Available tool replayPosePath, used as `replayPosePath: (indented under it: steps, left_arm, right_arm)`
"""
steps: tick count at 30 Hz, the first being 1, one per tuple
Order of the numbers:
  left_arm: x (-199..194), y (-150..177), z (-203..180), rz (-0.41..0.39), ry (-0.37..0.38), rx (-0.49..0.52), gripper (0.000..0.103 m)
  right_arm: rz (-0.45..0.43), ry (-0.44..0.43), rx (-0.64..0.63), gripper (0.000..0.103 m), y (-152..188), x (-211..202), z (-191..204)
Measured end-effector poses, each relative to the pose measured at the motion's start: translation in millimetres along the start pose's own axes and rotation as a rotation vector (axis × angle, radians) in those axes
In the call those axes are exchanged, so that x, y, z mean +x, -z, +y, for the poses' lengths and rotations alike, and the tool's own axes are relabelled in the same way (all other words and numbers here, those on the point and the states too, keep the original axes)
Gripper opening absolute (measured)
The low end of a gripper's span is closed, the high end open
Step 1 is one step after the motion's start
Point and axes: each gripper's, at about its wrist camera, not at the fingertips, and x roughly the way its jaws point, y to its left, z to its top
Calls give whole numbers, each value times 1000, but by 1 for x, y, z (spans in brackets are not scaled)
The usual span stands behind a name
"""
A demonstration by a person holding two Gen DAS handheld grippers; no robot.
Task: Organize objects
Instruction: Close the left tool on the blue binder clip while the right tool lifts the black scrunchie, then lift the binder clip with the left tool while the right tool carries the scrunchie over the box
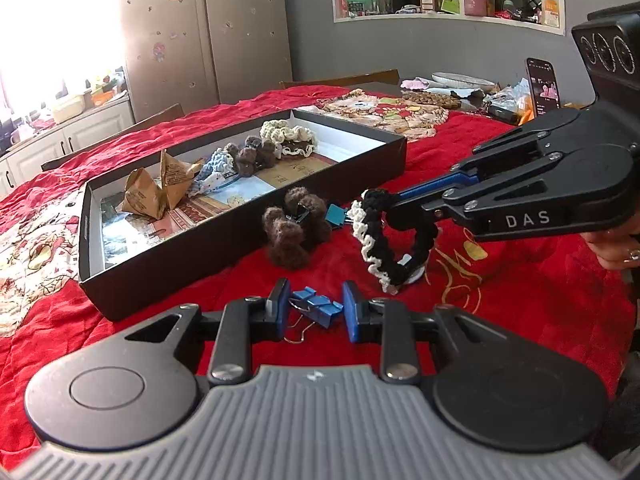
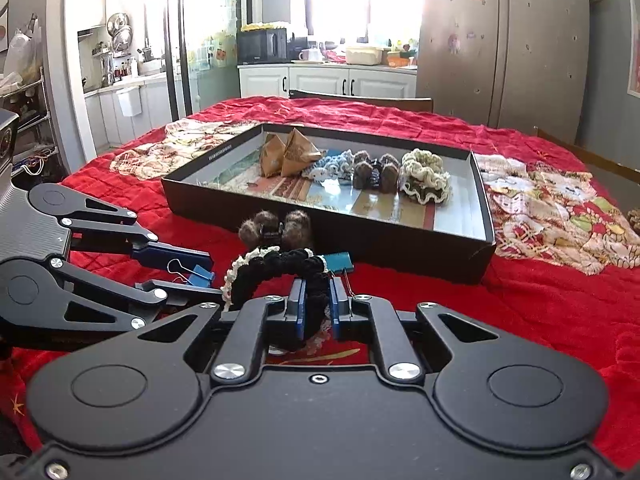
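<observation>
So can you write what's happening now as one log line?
left gripper: shut on blue clip | right gripper: shut on black scrunchie | box: partly filled

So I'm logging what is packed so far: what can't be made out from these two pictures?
- Print on the brown packets: too small in both views.
- Teal binder clip: partly behind the black scrunchie in the right wrist view.
- Tray floor: partly covered by its contents.
- Phone screen: too small, left wrist view.

Quilted red cloth (image 1: pixel 520 280), crocheted yarn scrunchie (image 1: pixel 376 240)
</observation>
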Motion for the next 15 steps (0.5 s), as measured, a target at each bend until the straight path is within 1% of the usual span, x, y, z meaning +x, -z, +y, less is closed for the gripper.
replayPosePath:
  steps: [5,15]
  left_arm:
    - [-5,-3,1,-4,2,-13,32]
    - [-18,-14,-1,-38,-6,-10,32]
  right_arm:
    - [-23,-3,-3,12,-4,-8,1]
    - [-66,-4,-13,12,-14,-21,3]
